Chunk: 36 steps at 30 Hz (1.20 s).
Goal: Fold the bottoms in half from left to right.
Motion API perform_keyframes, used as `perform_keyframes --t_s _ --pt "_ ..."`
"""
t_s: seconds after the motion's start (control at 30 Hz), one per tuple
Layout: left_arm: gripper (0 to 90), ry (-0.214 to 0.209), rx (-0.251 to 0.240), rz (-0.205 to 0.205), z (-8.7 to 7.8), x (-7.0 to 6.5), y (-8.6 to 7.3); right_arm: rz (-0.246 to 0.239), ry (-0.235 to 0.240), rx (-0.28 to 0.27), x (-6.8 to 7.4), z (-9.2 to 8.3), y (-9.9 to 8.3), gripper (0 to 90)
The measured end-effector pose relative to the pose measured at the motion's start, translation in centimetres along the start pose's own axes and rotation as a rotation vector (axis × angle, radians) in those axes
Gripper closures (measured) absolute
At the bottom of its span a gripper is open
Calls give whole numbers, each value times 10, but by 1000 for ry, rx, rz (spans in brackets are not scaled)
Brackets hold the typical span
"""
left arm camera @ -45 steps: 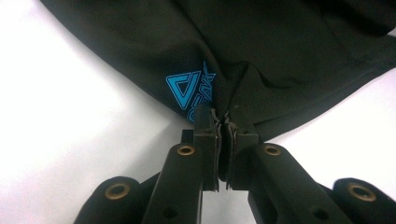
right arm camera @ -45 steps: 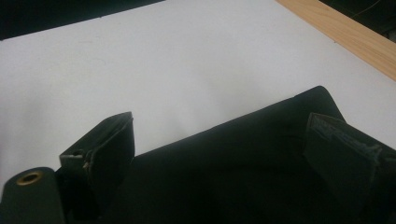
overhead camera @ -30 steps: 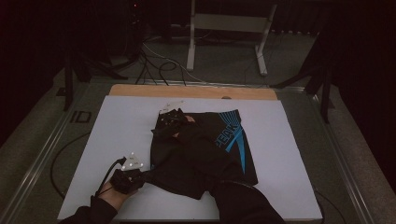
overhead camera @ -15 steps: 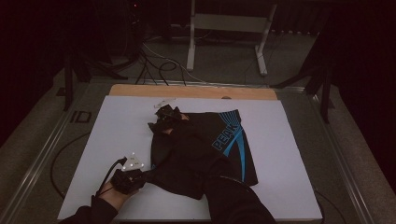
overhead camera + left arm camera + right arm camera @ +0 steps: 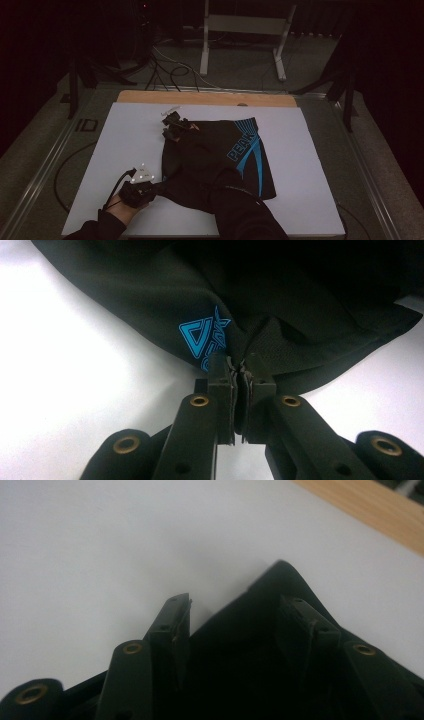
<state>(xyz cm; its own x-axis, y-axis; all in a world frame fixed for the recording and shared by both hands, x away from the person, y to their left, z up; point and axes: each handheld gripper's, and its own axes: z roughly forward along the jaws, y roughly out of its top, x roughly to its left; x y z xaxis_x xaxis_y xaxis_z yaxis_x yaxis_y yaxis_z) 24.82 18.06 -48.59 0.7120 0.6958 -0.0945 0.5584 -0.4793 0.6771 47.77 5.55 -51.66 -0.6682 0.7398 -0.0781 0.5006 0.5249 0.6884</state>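
My left tool (image 5: pixel 239 371) pinched the black blue-printed shorts (image 5: pixel 220 160); my right tool (image 5: pixel 240 615), jaws just closing around their corner without gripping, risked slipping off.

A dim lab or recording room, not a home: past the right tool (image 5: pixel 174 125) the white table (image 5: pixel 310 150) ends in a wooden strip (image 5: pixel 210 98), and beyond lie tangled cables (image 5: pixel 165 67) and a white metal stand (image 5: pixel 245 35) on grey carpet.

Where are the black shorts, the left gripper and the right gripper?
black shorts (image 5: pixel 215 155): high view, middle of the fabric.
left gripper (image 5: pixel 239 371): left gripper view, between the tips clamping the shorts' edge.
right gripper (image 5: pixel 235 602): right gripper view, between the tips over a corner.
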Motion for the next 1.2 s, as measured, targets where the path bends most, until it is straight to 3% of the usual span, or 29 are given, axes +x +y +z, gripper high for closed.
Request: perform_keyframes --t_s 0.3,0.53,0.67,0.87,1.17,1.2 --pt "857 -2 2 3 1 -2 0 26 14 16 -1 8 -1 498" --pt "856 -1 2 3 1 -2 0 25 -8 40 -4 6 -1 679" --pt "856 1 5 3 1 -2 0 -11 -28 50 -6 3 -1 863" --pt "857 -4 1 4 0 -2 1 -75 7 54 -9 -2 -1 879" --pt "857 -12 -5 6 -1 -4 2 -54 51 36 -15 -11 0 882" --pt "857 -13 -6 7 -2 -4 2 -70 57 40 -17 -12 0 882"
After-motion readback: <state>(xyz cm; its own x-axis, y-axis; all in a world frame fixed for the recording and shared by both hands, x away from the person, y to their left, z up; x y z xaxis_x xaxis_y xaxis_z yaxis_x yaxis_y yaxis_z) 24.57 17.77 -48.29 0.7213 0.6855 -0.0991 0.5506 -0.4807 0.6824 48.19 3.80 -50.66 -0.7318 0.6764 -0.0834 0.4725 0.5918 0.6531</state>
